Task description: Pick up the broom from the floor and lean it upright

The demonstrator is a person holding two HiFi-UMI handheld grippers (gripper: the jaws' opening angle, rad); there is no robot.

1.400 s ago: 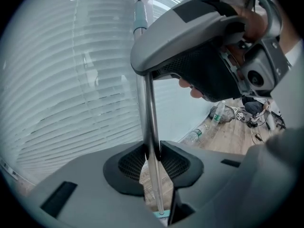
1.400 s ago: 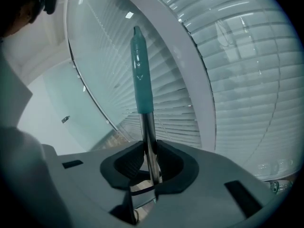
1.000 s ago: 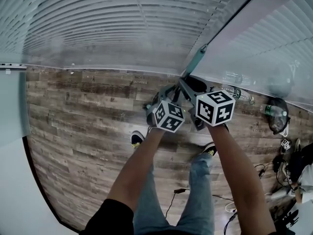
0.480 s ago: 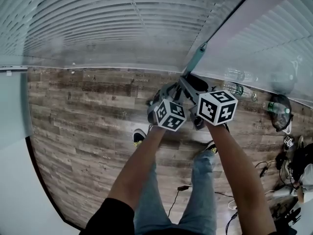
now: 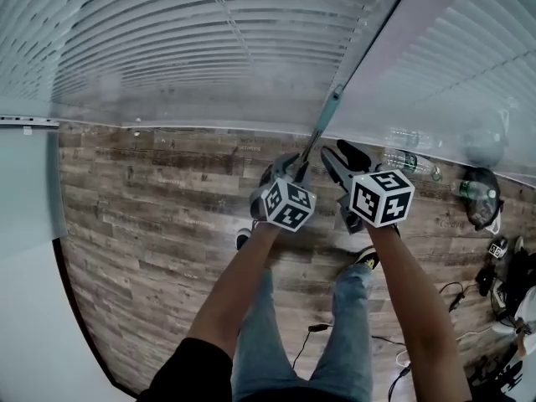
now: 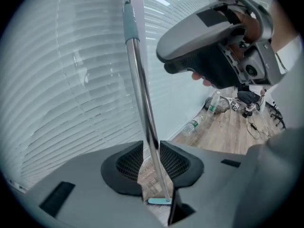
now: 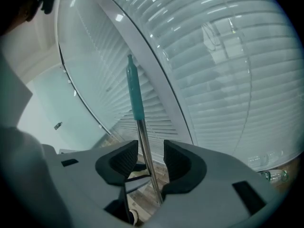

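Steel-shafted, the broom [image 5: 322, 128] stood nearly upright by the window frame [image 5: 419, 15] and looked light, stiff and slippery. The left gripper [image 6: 152, 151] was clamped on the bare shaft, while the right gripper [image 7: 151, 158] had its jaws opening around it without touching. The teal sleeve [image 7: 134, 91] higher up seemed the surer hold.

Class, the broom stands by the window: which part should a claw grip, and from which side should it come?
Grip the bare metal pole below the teal sleeve, coming from the room side: the window backs it. It is thin, straight and near upright, so pads close squarely across it. The left claw clamps it so; the right claw has jaws opening around it.
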